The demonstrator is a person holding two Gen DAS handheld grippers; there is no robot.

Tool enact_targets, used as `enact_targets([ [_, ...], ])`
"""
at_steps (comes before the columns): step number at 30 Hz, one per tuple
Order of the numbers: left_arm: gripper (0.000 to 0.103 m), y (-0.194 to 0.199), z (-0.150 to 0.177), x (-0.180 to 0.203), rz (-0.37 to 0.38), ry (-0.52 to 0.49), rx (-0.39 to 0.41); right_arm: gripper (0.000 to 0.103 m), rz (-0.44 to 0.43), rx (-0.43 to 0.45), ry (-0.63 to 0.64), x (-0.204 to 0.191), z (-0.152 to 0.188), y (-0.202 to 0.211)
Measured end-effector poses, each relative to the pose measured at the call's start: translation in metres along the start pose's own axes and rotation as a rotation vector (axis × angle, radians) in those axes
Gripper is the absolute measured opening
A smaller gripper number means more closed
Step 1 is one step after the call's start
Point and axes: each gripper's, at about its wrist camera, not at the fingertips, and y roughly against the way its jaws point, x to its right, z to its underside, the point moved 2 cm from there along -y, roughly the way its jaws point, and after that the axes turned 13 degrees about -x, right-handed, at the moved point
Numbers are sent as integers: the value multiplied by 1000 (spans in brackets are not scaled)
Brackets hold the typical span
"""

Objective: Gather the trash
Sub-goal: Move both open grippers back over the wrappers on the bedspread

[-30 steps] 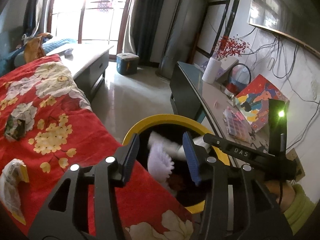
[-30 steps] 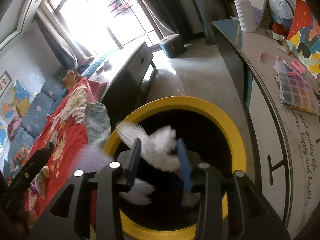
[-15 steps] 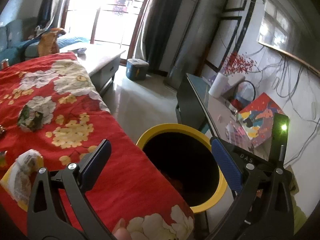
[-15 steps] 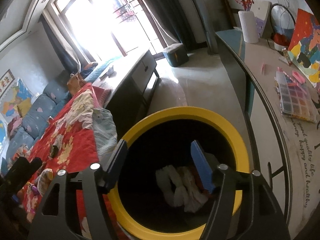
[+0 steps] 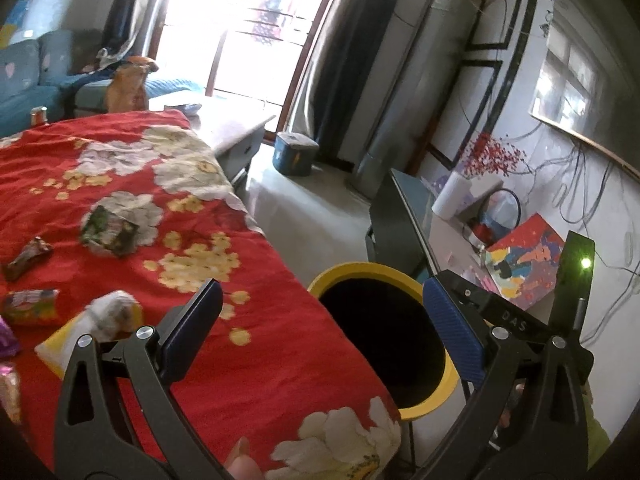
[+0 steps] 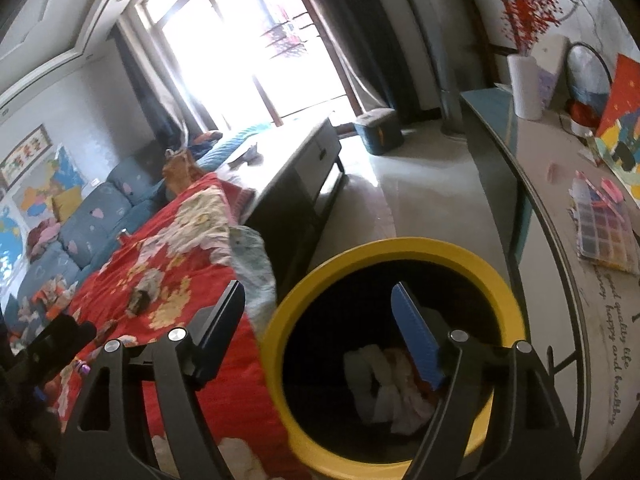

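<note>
1. The left gripper [image 5: 318,328] hangs over the near edge of the red flower-printed bedspread [image 5: 132,216], its fingers [image 5: 192,328] spread wide with nothing between them.
2. The right gripper [image 6: 320,332] sits above the round black bin with a yellow rim [image 6: 276,344]; its fingers [image 6: 416,340] are likewise spread wide and carry nothing.
3. That bin stands on the floor, pressed against the right edge of the bed, between the bed and the long grey desk [image 6: 560,240] along the right wall.
4. Crumpled white tissue and pinkish scraps [image 6: 384,384] lie at the bottom of the bin.
5. Trash lies loose on the bedspread: a crumpled green-and-dark snack wrapper [image 5: 110,232] in the middle, a brown twisted wrapper [image 5: 26,258] to its left, a flat colourful packet [image 5: 30,306] nearer, and a yellow-and-white crumpled bag [image 5: 90,326] just left of the left gripper's left finger.
6. The edge of a purple wrapper [image 5: 6,338] shows at the far left of the left wrist view.
7. On the desk stand a white cylindrical vase with red berry twigs [image 6: 526,84], a bright painted canvas [image 5: 524,264] leaning on the wall, and a clear compartment box of coloured beads [image 6: 604,232].
8. A blue lidded box [image 5: 294,154] rests on the floor far off, by the dark curtains.
</note>
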Motion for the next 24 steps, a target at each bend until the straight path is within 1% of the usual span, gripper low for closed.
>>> enact_targets([
  [10, 92, 29, 2, -25, -46, 40, 59, 75, -40, -5, 89, -45, 4, 1],
  [24, 92, 56, 10, -66, -123, 109, 109, 76, -96, -15, 188, -97, 18, -1],
])
